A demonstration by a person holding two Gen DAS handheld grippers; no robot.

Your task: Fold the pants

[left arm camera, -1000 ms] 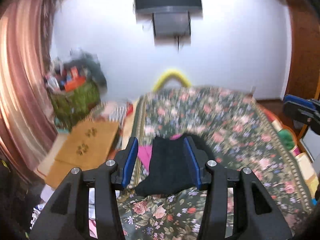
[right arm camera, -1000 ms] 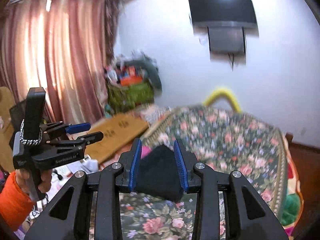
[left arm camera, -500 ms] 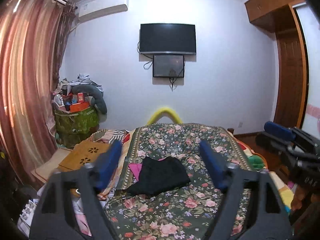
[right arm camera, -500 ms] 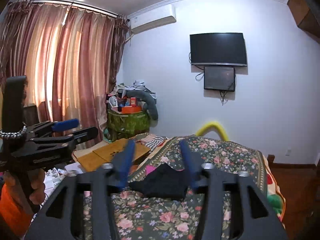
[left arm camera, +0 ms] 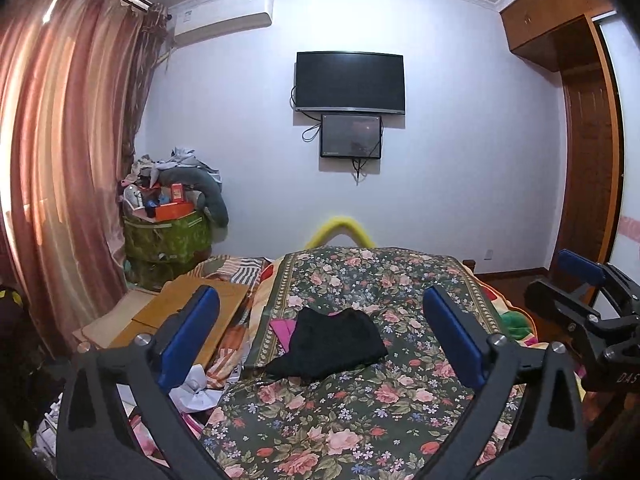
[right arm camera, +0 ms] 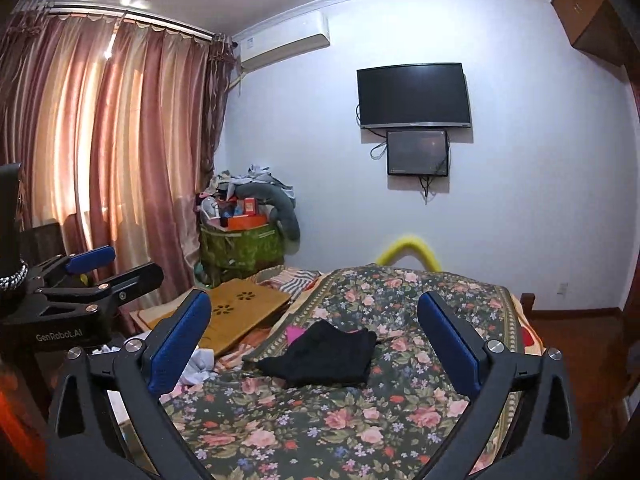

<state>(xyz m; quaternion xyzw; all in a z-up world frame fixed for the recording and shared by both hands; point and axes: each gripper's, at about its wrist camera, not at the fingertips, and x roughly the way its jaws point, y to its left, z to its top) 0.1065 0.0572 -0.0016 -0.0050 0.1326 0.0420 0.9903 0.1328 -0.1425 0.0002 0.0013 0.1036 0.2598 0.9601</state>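
The left gripper (left arm camera: 320,344), black-armed with blue pads, has just been opening and its jaws now stand wide apart with nothing between them, held back from the cloth. The right gripper (right arm camera: 314,344) has likewise just been opening; its jaws are spread wide and bare. The folded black pants (left arm camera: 332,344) lie as a compact bundle on the floral-patterned bedspread (left arm camera: 360,408), near the bed's left edge, apart from both grippers. A bright pink piece of cloth (left arm camera: 282,326) peeks out from under the bundle's left side; what it is I cannot quite tell. One dark corner of the pants trails toward the bordered edge of the bedspread. To the right of the bundle and beyond it, the bedspread lies open up to the yellow curved rail (left arm camera: 340,230) at the far end. Beside the bed's left edge sit a tan wooden board with flower-shaped cutouts (right arm camera: 240,312) and crumpled white paper (left arm camera: 196,388). Pink curtains (right arm camera: 100,160) hang further left.
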